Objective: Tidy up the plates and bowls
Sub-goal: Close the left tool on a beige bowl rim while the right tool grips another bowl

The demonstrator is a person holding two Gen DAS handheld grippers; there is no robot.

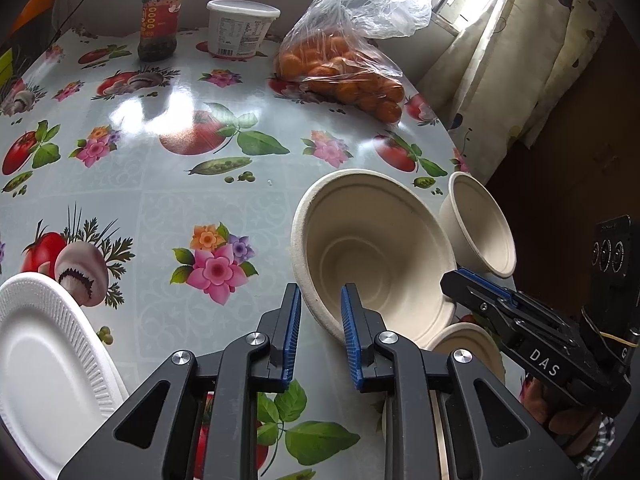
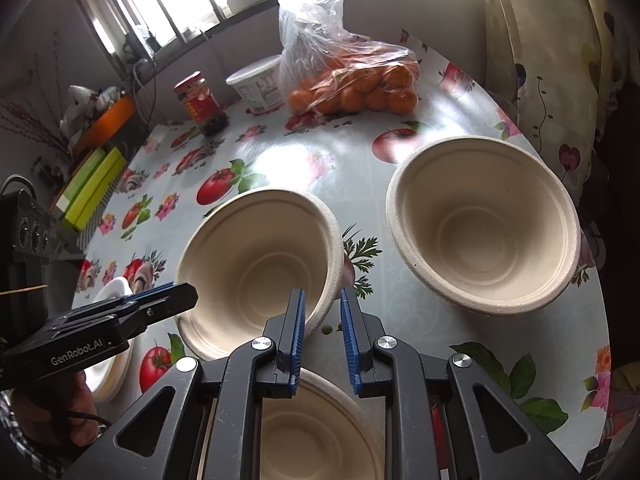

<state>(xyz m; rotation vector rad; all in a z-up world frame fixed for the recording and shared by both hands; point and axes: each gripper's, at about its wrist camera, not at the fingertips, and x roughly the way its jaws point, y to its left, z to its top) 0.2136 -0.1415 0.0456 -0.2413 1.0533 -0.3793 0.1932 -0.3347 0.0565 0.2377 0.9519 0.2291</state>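
Observation:
A beige pulp bowl [image 1: 372, 256] [image 2: 260, 272] stands tilted on the flowered table, gripped on opposite sides. My left gripper [image 1: 320, 320] [image 2: 188, 294] is shut on its near-left rim, one blue pad inside and one outside. On the other side my right gripper [image 2: 323, 320] [image 1: 450, 286] is shut on the rim the same way. A second beige bowl [image 2: 484, 232] [image 1: 480, 224] sits upright to the right. Under the right gripper lies a third bowl [image 2: 316, 420] [image 1: 464, 344], partly hidden. White foam plates [image 1: 40, 360] [image 2: 108, 376] lie at the left.
At the back of the table [image 1: 168, 200] stand a jar [image 1: 162, 20], a white tub [image 1: 240, 28] and a plastic bag of oranges [image 1: 340, 68]. The table's rounded edge runs close behind the right bowl, with a curtain [image 1: 520, 60] beyond it. Green boxes [image 2: 88, 188] sit off the table's left.

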